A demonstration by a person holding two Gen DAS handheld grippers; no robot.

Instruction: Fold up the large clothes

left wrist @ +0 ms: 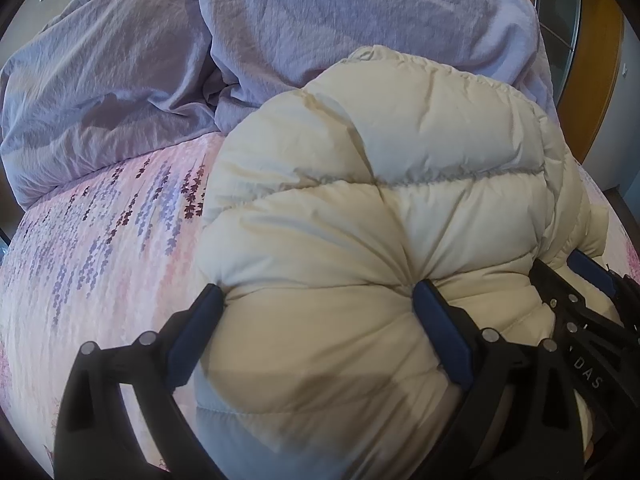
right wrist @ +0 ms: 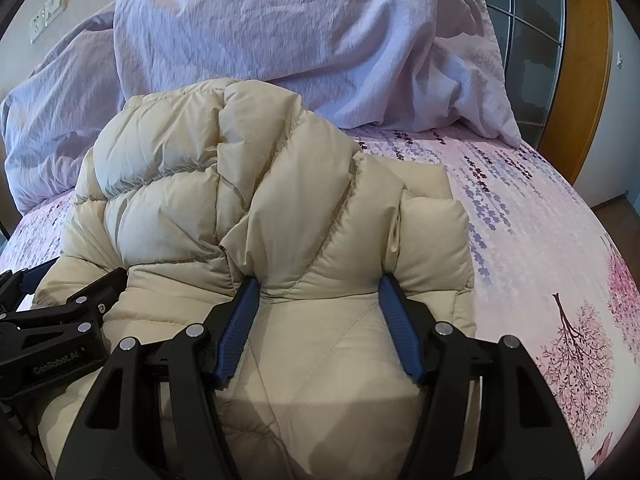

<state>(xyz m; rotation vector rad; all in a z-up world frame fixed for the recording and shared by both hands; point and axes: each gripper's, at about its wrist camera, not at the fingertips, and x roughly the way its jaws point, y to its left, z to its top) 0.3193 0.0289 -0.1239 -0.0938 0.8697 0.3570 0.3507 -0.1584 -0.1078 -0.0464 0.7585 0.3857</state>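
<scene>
Both tools are clamped on the cream quilted puffer jacket [left wrist: 380,208], side by side at its near edge. The left tool [left wrist: 320,312] has a fat roll of padding pinched between its blue pads [left wrist: 440,332], with the fabric puckering at the inner pad. The right tool [right wrist: 318,320] squeezes a narrower bunch, creases radiating from both pads [right wrist: 238,328]. Neither is released.

The jacket lies bunched on the bed with the pink floral sheet [right wrist: 540,240], its far end up against the crumpled lilac duvet [right wrist: 280,40] at the head end and its near part under your tools at the bed's near edge. It looks part-folded: layers are stacked, with a sleeve or panel lying off towards the right side of the bed.

My read is that you're mid-fold, about to carry the near portion over or press it flat.

- Keep both grips at the same depth. The left holds much more bulk than the right, so the fold line will likely skew.
- Move both tools together and level; down fill springs back, so go slowly and let the air out.
- Carry the near edge towards the duvet end, but stop short of it or the jacket will ride up on the duvet.
- Lay it down before letting go, then press on the top layer.
- Slippery shell: if the right bunch starts sliding, take a deeper bite first.
</scene>
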